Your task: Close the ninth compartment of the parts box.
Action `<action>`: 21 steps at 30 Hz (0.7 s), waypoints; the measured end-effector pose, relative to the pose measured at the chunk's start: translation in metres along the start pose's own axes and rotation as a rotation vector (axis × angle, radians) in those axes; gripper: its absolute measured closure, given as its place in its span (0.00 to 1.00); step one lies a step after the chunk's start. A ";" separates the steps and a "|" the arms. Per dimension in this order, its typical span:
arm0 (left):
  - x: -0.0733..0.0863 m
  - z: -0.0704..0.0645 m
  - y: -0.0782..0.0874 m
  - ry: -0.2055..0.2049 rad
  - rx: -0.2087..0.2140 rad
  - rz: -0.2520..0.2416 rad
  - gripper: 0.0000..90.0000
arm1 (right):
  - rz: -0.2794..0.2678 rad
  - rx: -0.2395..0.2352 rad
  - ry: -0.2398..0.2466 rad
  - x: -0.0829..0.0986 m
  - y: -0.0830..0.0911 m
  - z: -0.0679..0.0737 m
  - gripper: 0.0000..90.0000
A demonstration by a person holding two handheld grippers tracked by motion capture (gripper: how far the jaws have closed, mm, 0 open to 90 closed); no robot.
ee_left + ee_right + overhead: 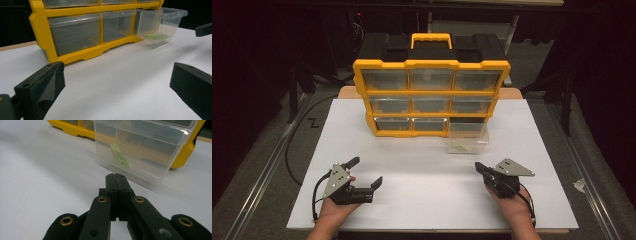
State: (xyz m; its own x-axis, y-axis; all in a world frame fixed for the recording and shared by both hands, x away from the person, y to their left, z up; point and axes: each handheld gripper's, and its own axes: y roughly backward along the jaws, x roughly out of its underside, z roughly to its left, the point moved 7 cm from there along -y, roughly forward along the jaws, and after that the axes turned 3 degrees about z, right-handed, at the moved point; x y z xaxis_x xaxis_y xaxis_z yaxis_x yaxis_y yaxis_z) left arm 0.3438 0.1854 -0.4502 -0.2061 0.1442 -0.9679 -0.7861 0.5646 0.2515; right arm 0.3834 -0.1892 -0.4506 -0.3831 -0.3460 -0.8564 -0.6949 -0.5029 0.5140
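A yellow organiser cabinet [430, 97] with clear drawers stands at the back of the white board. Its bottom-right drawer [468, 138] is pulled out toward me, and a small light-green piece [120, 156] lies inside it. My left gripper [366, 173] rests at the front left, open, with nothing between its black pads [42, 87]. At the front right my right gripper [478, 167] is shut and empty, its tip pointing at the pulled-out drawer [147, 147] and stopping a little short of it. The same drawer [160, 23] stands at the upper right in the left gripper view.
The white board [422, 195] covers the table, with open space between the grippers and the cabinet. A yellow carry handle [431, 39] tops the cabinet. Dark floor, cables and stand legs surround the table.
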 end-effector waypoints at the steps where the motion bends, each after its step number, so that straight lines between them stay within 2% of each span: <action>1: 0.000 0.000 0.000 0.000 -0.001 -0.001 0.00 | -0.004 -0.005 -0.002 -0.001 -0.001 0.000 1.00; 4: 0.000 0.001 0.001 0.003 -0.002 0.000 0.00 | -0.010 -0.005 -0.013 -0.003 -0.005 0.000 1.00; 13: -0.001 0.002 0.002 0.005 0.000 -0.011 0.00 | 0.003 0.033 0.006 -0.009 -0.018 0.000 1.00; 21: -0.001 0.001 0.002 0.002 0.001 -0.012 0.00 | 0.003 0.034 0.006 -0.014 -0.027 -0.001 1.00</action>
State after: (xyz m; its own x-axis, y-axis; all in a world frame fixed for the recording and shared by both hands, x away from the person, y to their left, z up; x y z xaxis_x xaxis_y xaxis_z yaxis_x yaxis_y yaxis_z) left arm 0.3433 0.1874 -0.4484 -0.1977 0.1351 -0.9709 -0.7879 0.5673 0.2394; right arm 0.4079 -0.1718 -0.4521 -0.3820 -0.3520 -0.8545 -0.7143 -0.4742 0.5147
